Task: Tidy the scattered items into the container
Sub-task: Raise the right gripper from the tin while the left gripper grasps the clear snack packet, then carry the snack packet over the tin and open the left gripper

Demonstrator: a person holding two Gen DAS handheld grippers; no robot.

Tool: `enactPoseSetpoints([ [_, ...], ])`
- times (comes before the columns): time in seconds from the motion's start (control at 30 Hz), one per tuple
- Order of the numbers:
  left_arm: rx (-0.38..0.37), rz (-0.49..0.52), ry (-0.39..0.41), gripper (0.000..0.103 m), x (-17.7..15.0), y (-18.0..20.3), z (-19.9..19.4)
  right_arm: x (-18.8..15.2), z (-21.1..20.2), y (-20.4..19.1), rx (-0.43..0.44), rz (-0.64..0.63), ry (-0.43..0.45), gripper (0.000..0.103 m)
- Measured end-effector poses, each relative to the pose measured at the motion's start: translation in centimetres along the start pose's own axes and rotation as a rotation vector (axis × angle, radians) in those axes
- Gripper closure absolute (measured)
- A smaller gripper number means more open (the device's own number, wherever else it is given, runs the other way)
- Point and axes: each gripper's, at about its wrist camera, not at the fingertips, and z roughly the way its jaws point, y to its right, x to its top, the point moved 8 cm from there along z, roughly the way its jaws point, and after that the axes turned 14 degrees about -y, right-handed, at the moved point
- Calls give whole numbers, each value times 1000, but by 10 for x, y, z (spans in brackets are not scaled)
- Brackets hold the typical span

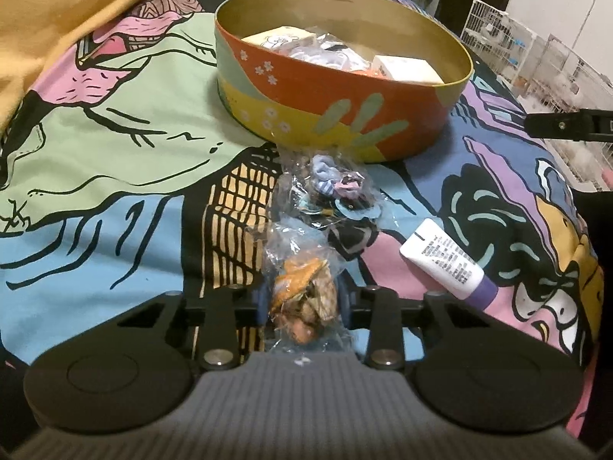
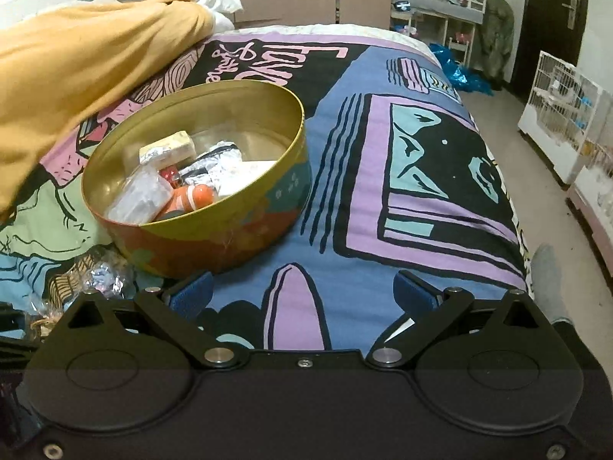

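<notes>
A round orange and yellow tin (image 1: 345, 111) stands on the patterned bedspread; it also shows in the right wrist view (image 2: 214, 237) with several small packets and an orange toy (image 2: 193, 197) inside. My left gripper (image 1: 304, 299) is shut on a clear bag of orange and brown bits (image 1: 302, 291). Beyond it lies a second clear bag with blue and black pieces (image 1: 337, 195), just in front of the tin. A white tube with a purple cap (image 1: 446, 262) lies to the right. My right gripper (image 2: 302, 295) is open and empty, right of the tin.
A yellow blanket (image 2: 76, 73) is heaped at the bed's far left. The bed's right edge drops to the floor, where white wire cages (image 2: 563, 115) stand. A black piece of the other gripper (image 1: 567, 124) shows at the right edge of the left wrist view.
</notes>
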Motion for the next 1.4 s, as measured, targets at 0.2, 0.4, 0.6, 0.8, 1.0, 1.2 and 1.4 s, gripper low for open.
enactPoseSetpoints([
  [0.2, -60, -22, 19, 73, 1, 3, -10, 1, 0, 1, 31, 29, 9, 2],
  [0.4, -76, -16, 53, 74, 3, 5, -28, -1, 5, 0, 51, 49, -1, 2],
  [0.6, -69, -12, 75, 74, 9, 3, -41, -1, 9, -4, 56, 41, -14, 2],
  [0.8, -55, 1, 127, 74, 27, 4, -63, -2, 11, -7, 65, 35, -17, 2],
  [1.0, -33, 29, 175, 74, 55, 5, -83, -2, 11, -8, 75, 32, -17, 2],
  [1.2, -13, 57, 206, 74, 78, 10, -95, -2, 11, -7, 83, 41, -18, 2],
  [1.4, 2, 90, 237, 74, 100, 19, -103, -2, 12, -8, 89, 40, -22, 2],
])
